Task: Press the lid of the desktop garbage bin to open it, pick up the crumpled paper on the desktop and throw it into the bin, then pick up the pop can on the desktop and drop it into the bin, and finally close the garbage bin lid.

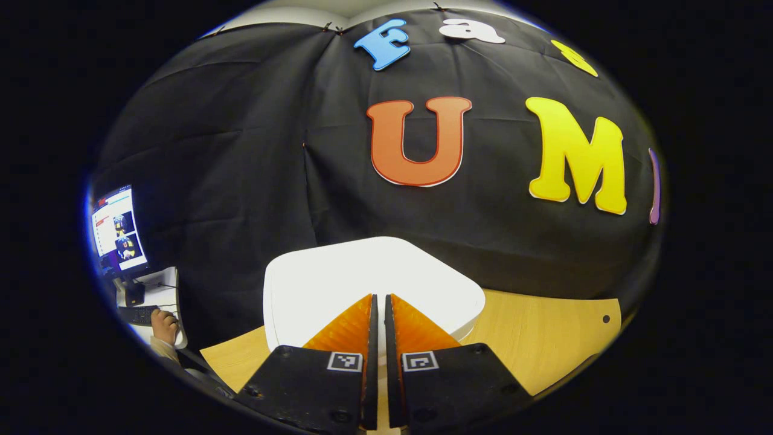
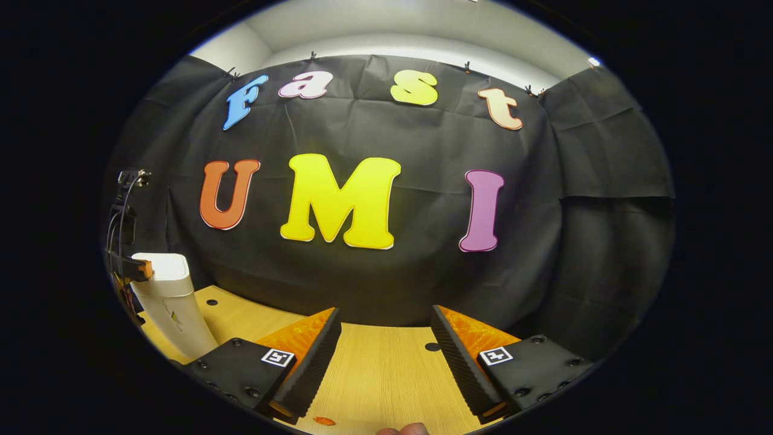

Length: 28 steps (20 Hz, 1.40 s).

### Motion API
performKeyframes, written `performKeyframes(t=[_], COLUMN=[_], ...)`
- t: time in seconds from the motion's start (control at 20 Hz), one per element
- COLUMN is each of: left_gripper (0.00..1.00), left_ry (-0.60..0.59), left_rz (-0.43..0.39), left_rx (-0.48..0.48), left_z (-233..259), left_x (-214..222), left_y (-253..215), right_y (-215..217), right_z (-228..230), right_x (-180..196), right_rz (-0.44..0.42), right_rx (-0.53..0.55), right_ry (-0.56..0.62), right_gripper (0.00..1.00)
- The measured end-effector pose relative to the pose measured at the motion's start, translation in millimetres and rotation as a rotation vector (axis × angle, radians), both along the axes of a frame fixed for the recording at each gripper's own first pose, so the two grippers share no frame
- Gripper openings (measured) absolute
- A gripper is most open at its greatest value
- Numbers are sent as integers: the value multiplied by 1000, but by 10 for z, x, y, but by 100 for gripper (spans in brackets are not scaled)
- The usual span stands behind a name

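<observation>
Pale wooden worktop point(image 2: 374, 374) runs to the black cloth wall, where the white garbage bin point(image 1: 362, 284) stands with its lid point(image 1: 338, 272) down, near the worktop's back edge. Left gripper point(image 1: 378, 299) sits over the lid, fingers nearly together with a thin slit between them, holding nothing. Right gripper point(image 2: 386, 320) hovers above bare wood, fingers spread wide and empty, the bin standing far off toward the worktop's left end. A monitor point(image 1: 118, 232) glows beyond the table edge.
</observation>
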<state>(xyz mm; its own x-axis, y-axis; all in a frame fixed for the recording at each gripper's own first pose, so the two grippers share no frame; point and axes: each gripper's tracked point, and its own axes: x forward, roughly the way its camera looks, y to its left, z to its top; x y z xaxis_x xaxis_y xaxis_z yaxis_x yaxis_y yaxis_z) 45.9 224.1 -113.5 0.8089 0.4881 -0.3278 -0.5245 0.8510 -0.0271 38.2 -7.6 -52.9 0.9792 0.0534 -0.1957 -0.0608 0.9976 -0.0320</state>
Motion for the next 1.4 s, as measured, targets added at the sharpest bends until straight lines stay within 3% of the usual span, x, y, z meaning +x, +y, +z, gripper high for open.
performKeyframes(t=[0.35,0.5,0.6,0.75,1.05,1.4], left_gripper=[9,16,33,69,100,100], left_ry=[-107,-179,-216,-239,-277,-202], left_rz=[-57,-114,-150,-209,-297,-355], left_rx=[91,118,129,105,82,39], left_z=[576,870,961,995,1040,678], left_x=[-13,21,27,23,-159,-407], left_y=[-97,-254,-326,-512,-891,-1252], right_y=[12,29,52,71,111,193], right_z=[87,100,92,82,-19,-470], right_x=[-10,-32,-46,-78,-167,-326], right_rz=[-4,-1,4,13,54,147], right_rx=[7,7,13,18,34,3], right_ry=[-24,-32,-31,-37,-29,72], right_gripper=[95,95,95,95,95,95])
